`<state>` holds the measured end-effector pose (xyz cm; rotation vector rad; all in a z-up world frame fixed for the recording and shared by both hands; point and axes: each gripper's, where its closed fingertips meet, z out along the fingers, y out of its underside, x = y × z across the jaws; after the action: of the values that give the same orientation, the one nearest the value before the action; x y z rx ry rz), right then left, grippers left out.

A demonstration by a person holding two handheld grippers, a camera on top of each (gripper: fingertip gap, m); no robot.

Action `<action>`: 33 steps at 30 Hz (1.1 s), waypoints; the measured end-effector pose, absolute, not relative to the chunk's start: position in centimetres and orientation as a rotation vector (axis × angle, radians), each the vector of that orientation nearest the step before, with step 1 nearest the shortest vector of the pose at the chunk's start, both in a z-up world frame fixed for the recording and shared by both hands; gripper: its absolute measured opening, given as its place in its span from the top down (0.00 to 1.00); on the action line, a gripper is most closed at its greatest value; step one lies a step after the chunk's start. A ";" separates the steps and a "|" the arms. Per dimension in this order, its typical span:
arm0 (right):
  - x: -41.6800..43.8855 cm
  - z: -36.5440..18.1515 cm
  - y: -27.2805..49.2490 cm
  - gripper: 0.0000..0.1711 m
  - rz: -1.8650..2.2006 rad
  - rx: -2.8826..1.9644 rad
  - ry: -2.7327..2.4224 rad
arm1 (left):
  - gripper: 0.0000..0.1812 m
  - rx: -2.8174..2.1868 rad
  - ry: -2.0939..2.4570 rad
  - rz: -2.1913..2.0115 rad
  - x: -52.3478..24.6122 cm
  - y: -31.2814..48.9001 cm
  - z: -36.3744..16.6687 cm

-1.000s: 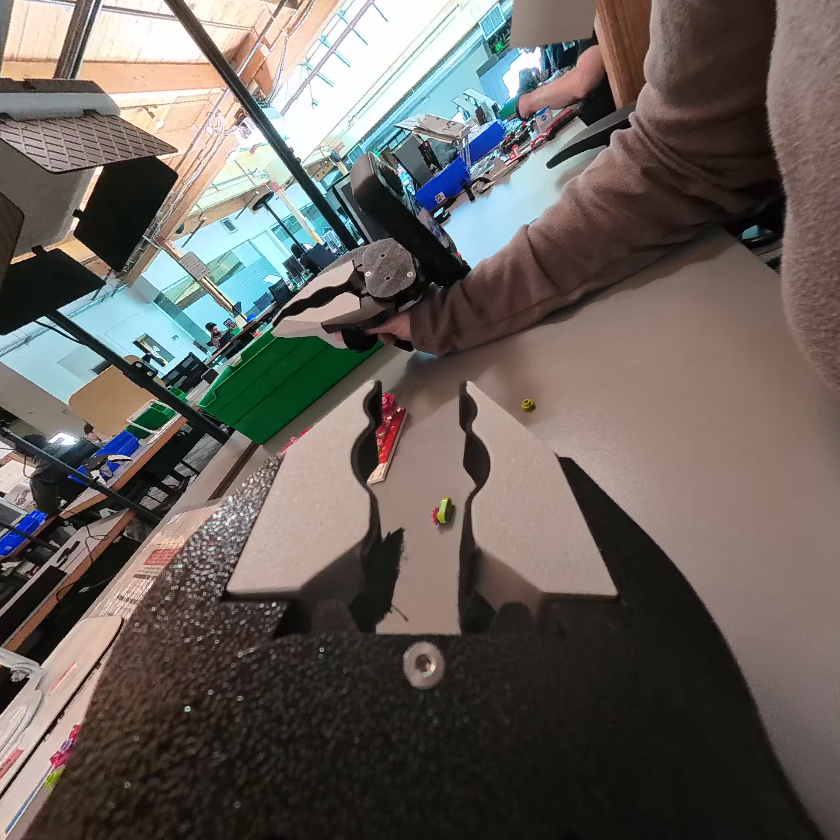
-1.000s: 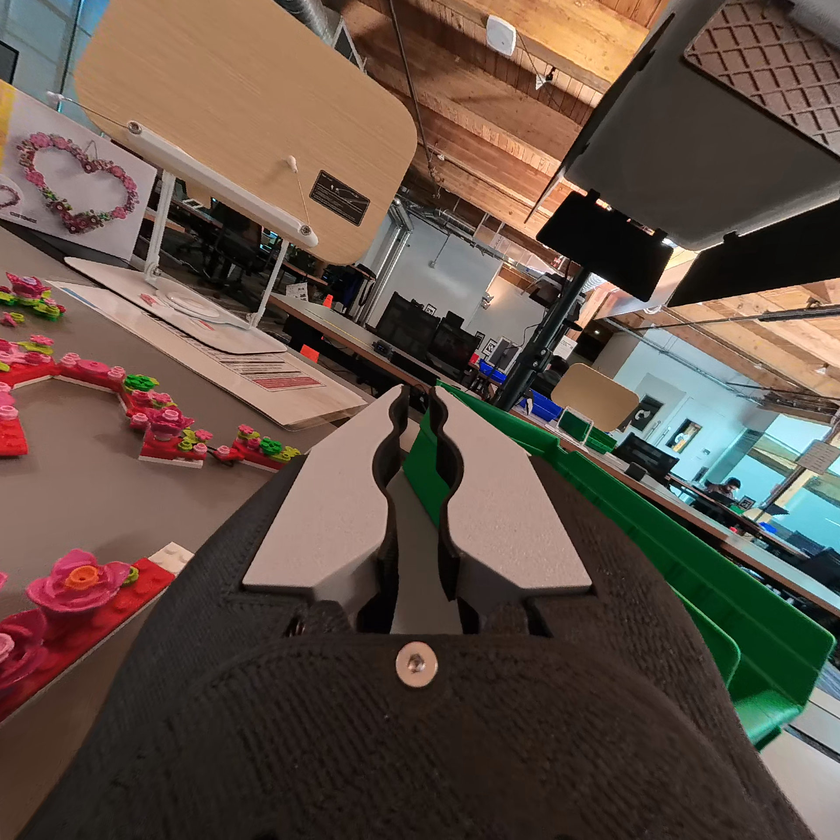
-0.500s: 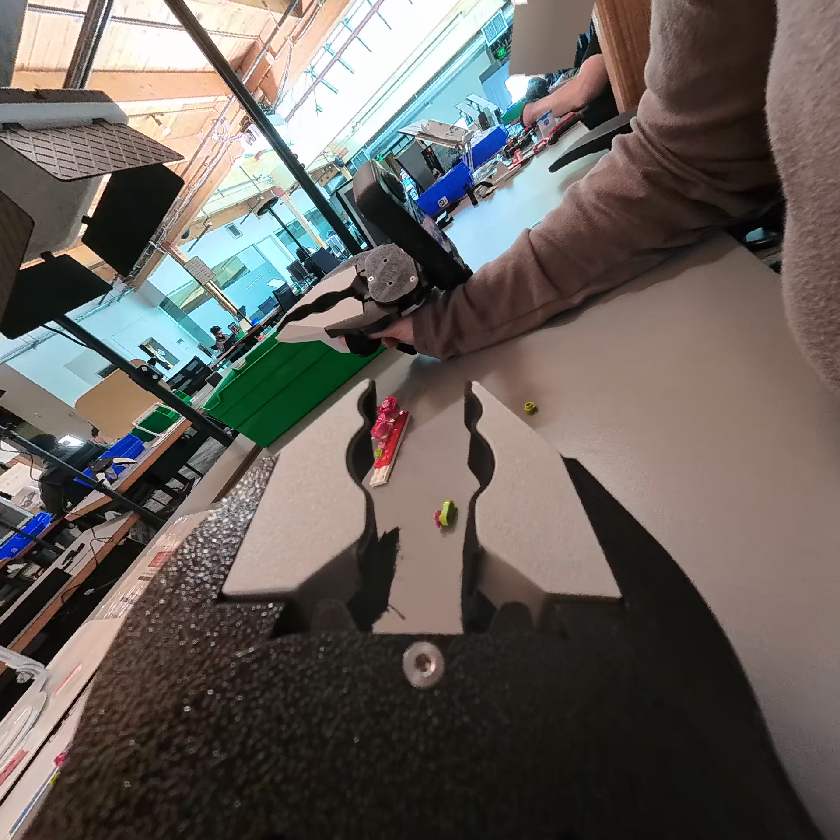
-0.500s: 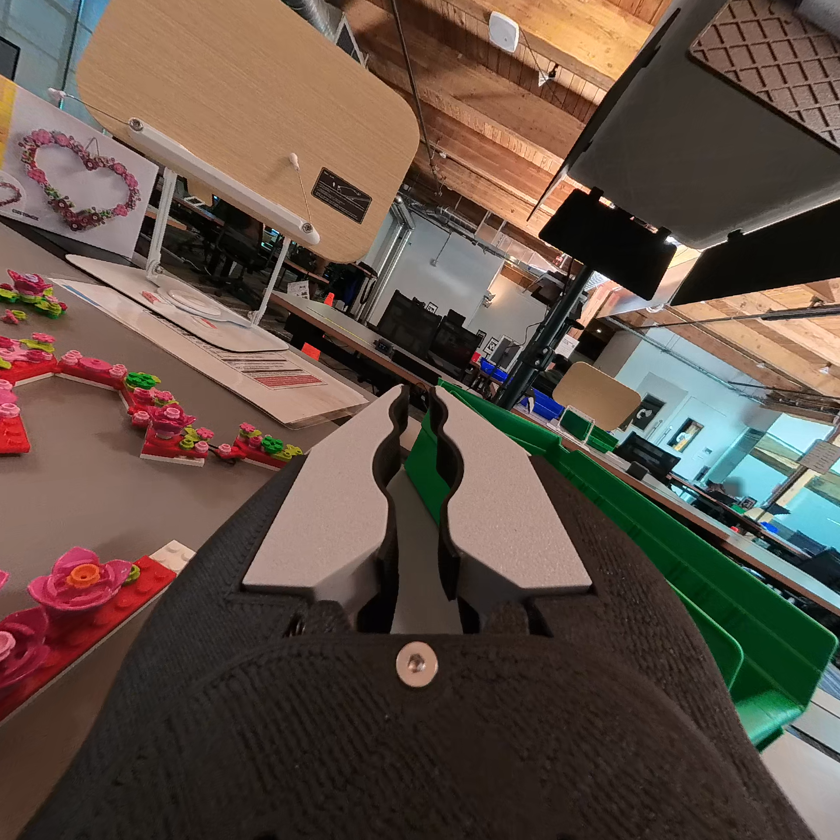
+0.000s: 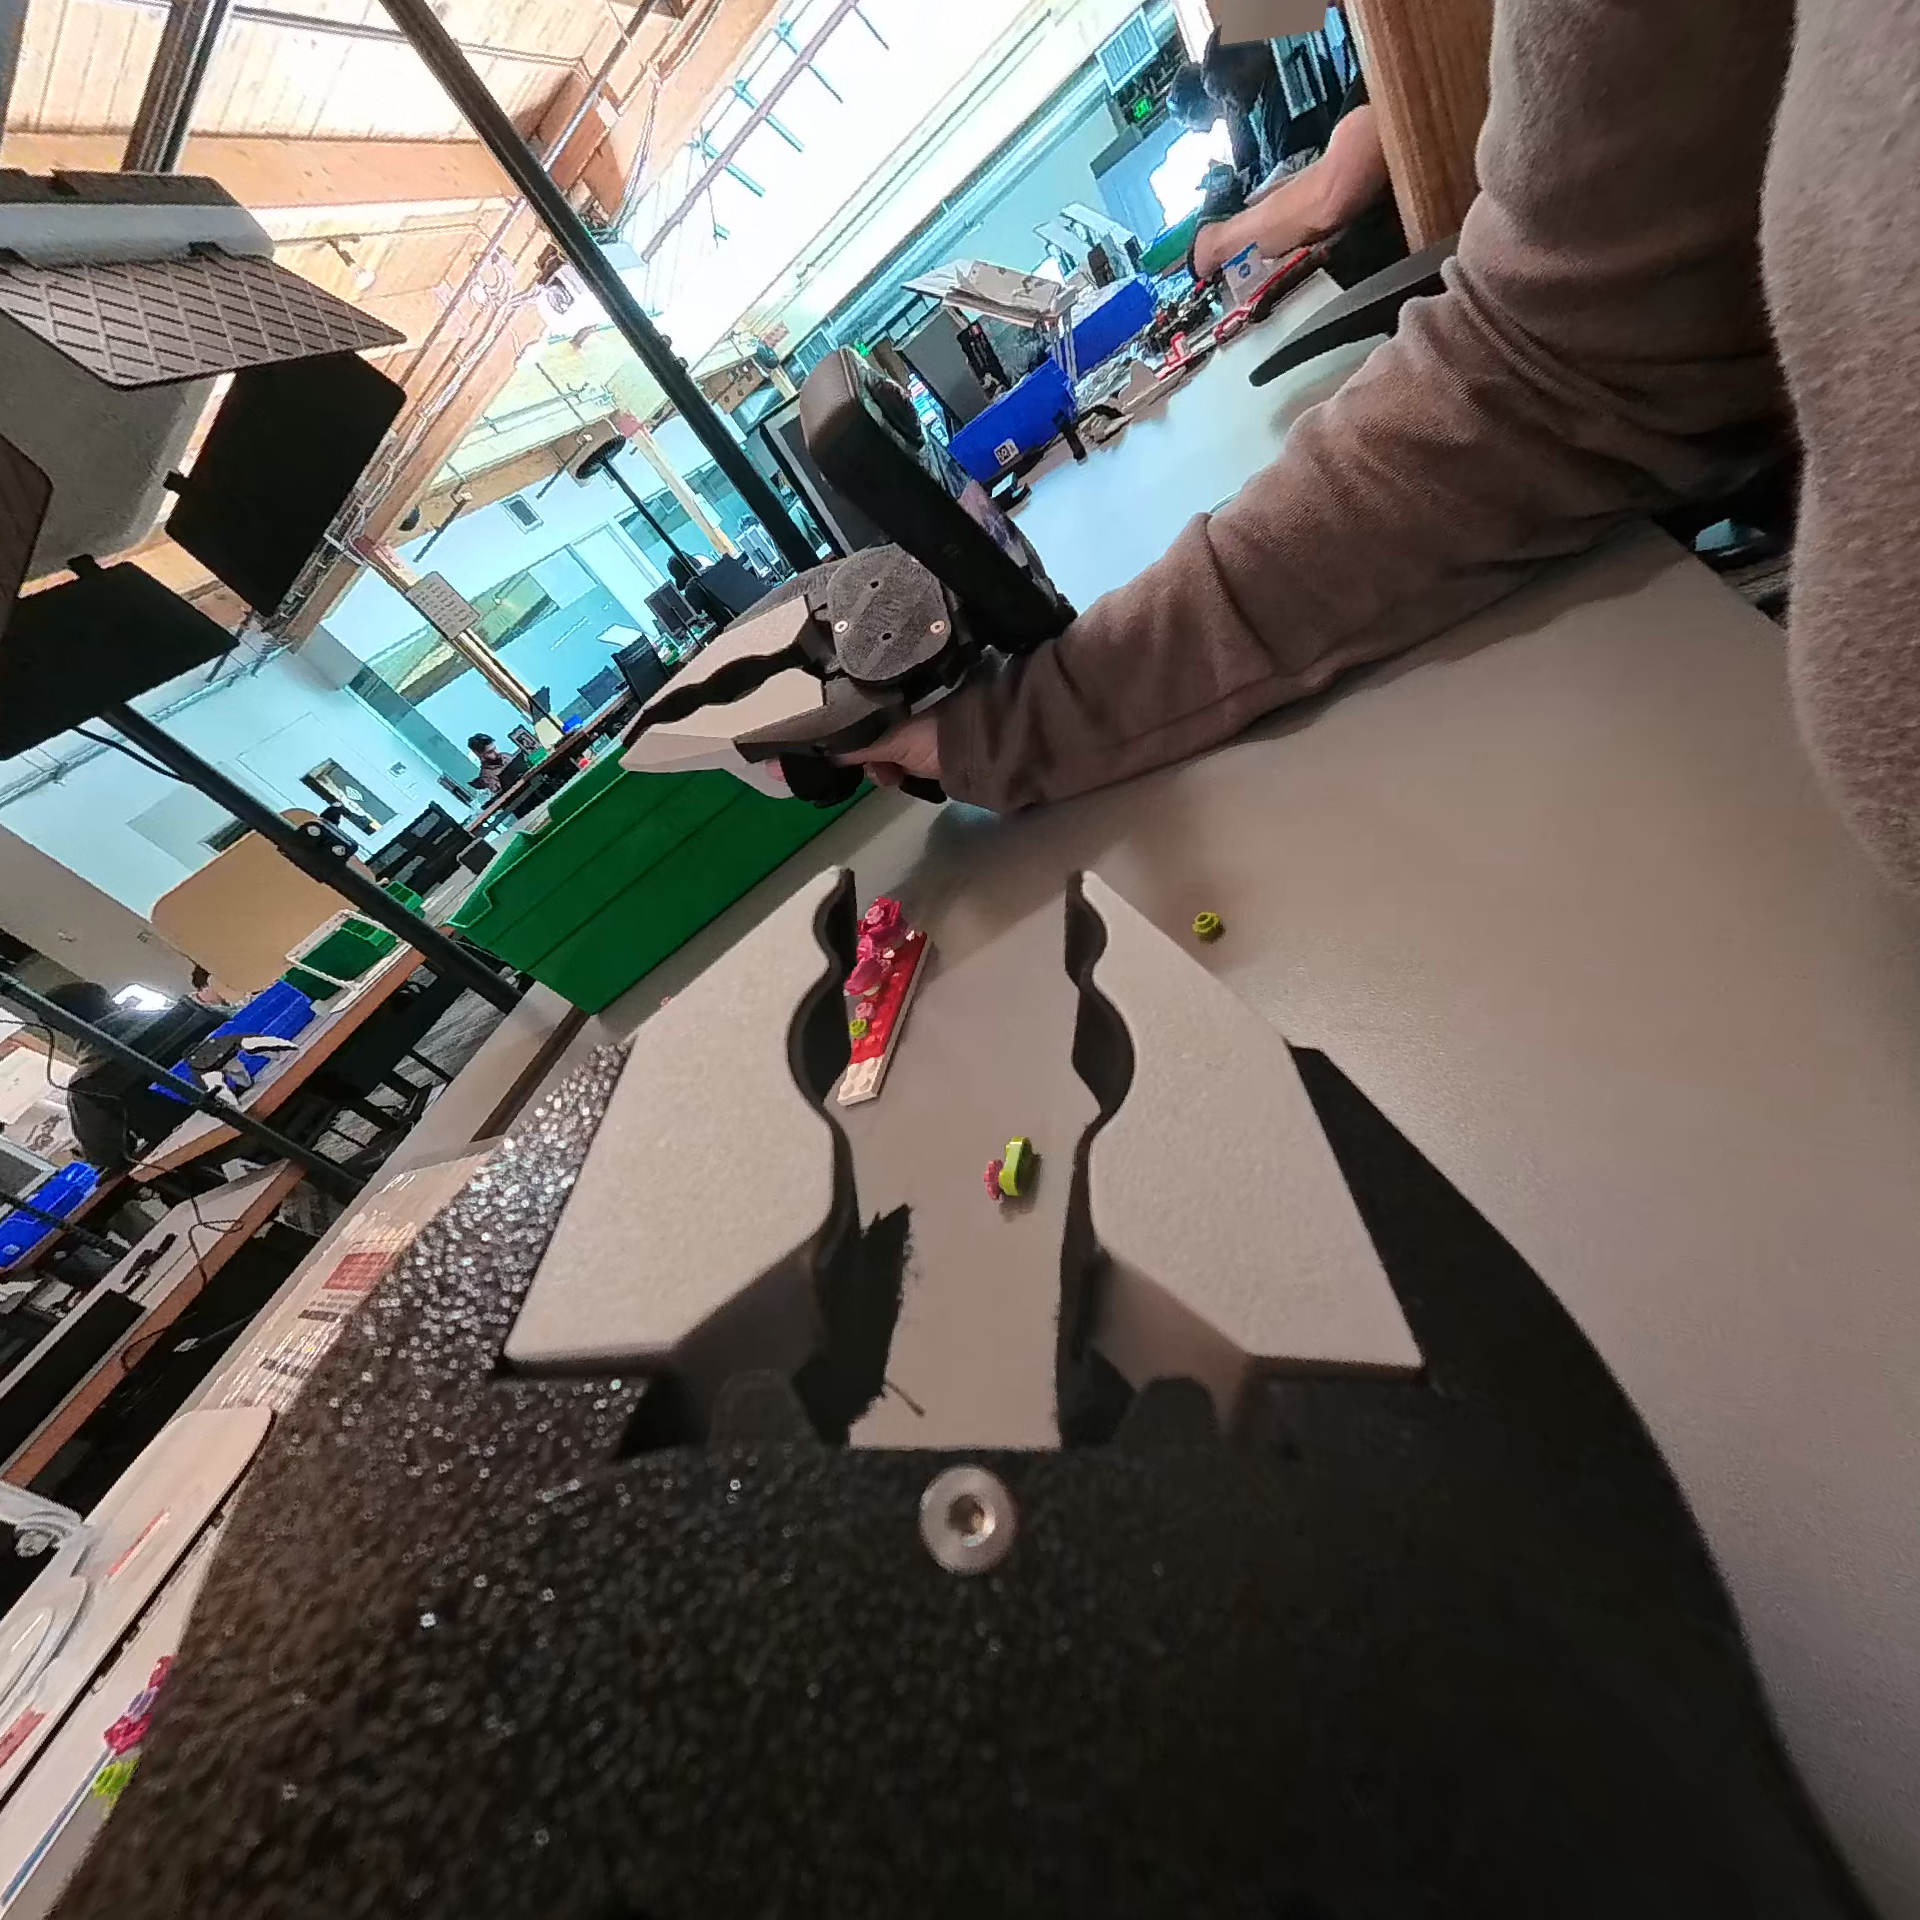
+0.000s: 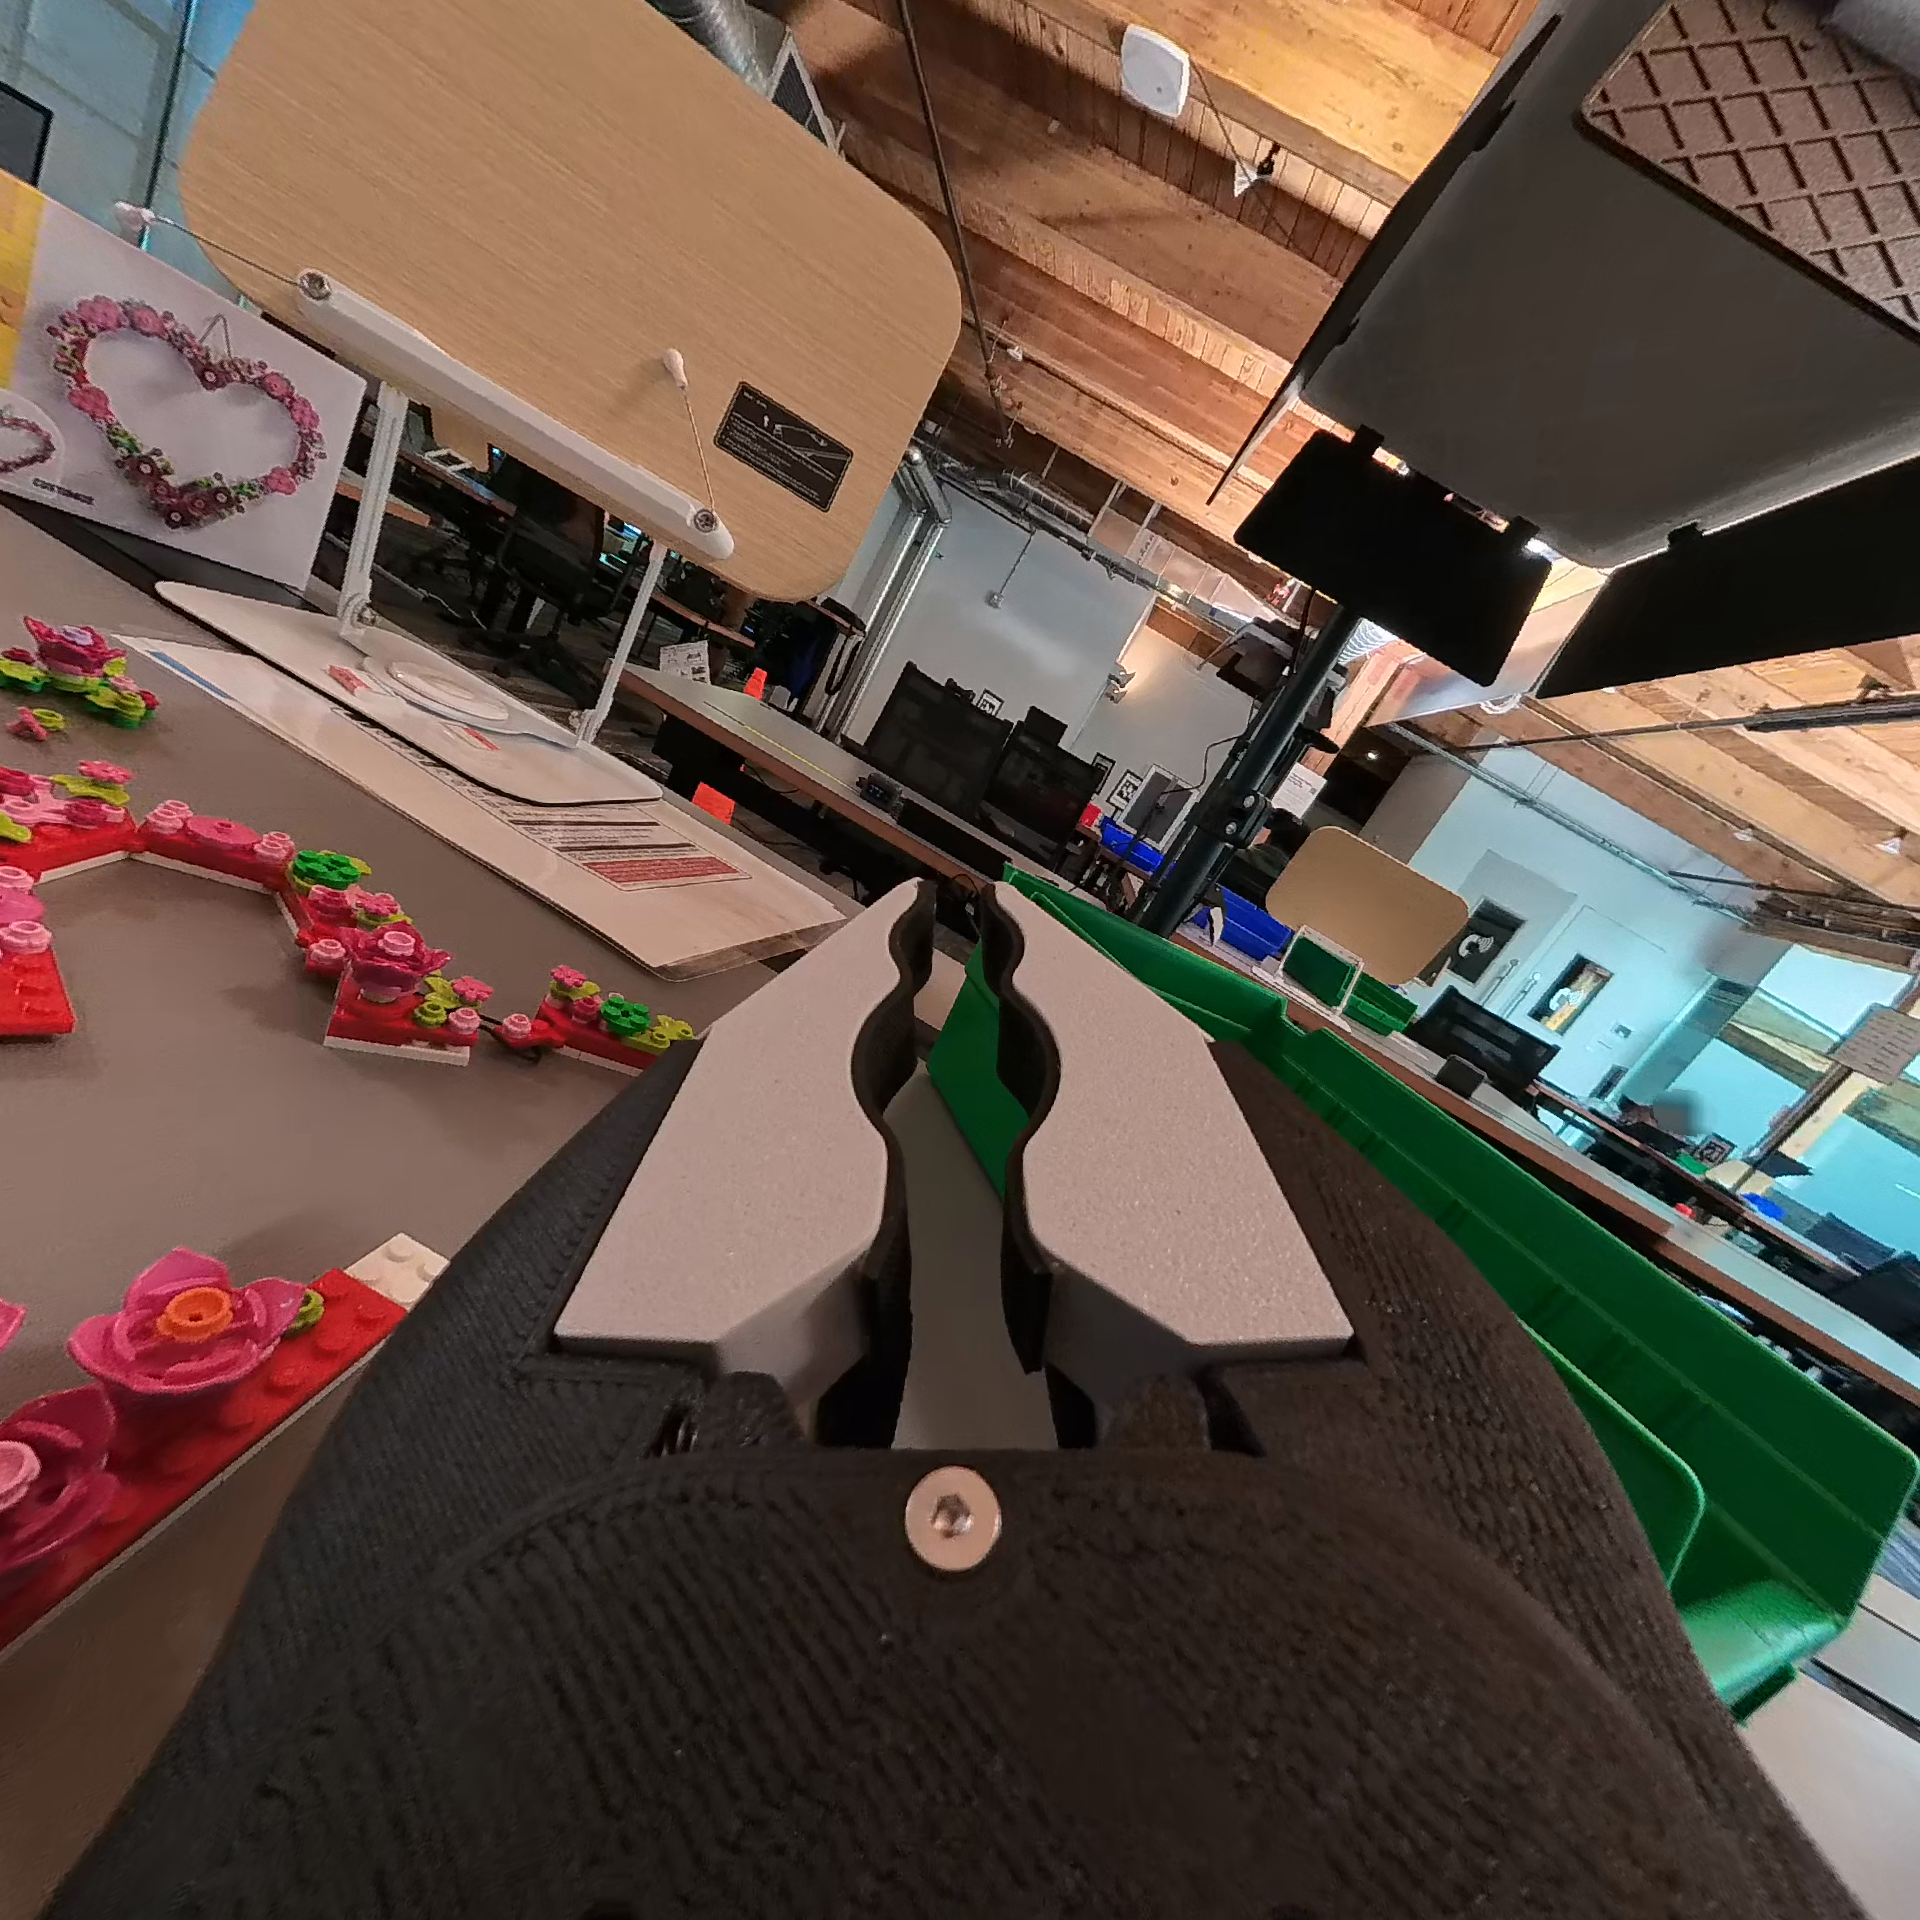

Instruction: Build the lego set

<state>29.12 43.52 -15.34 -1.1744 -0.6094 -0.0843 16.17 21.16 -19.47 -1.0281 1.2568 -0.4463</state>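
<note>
In the left wrist view my left gripper [image 5: 956, 896] is open and empty, low over the grey table [image 5: 1507, 1039]. Between its fingers on the table lie a small lime and pink piece [image 5: 1010, 1166] and a red strip with pink flowers [image 5: 885, 992]. A lime stud [image 5: 1205, 925] lies to the right. My right gripper [image 5: 665, 750] shows farther off, held in a hand. In the right wrist view my right gripper [image 6: 956, 899] is shut and empty, with only a thin gap between its fingers. Red heart sections with flowers [image 6: 384, 977] lie to its left, and a red plate with a pink flower [image 6: 187, 1340] lies nearer.
A green bin [image 6: 1455, 1195] stands just ahead and right of the right gripper; it also shows in the left wrist view [image 5: 644, 883]. A wooden board on a white stand [image 6: 571, 260], a printed sheet [image 6: 623, 862] and the set's box picture [image 6: 177, 416] stand behind the heart. A sleeved arm [image 5: 1351, 540] crosses the table. Across from one pair of fingers to the other is roughly 25 centimetres.
My left gripper's jaws have widened a little and its view has drifted slightly. The right gripper has hardly moved and stays shut.
</note>
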 end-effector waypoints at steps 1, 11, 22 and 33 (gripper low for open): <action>29.1 -15.3 43.5 0.96 -0.084 -1.175 -0.609 | 0.79 -1.029 1.257 -0.446 16.2 21.2 -19.5; 29.2 -15.3 43.6 0.96 -0.080 -1.177 -0.605 | 0.78 -1.007 1.261 -0.450 16.3 20.8 -19.3; 29.2 -15.4 43.5 0.96 -0.080 -1.178 -0.607 | 0.79 -0.998 1.282 -0.446 16.4 20.6 -19.5; 29.1 -15.4 43.5 0.96 -0.083 -1.176 -0.613 | 0.80 -0.961 1.323 -0.440 17.2 19.2 -19.7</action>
<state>29.11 43.50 -15.40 -1.1764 -0.6128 -0.0833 17.22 19.20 -19.75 -0.9615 1.3230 -0.4398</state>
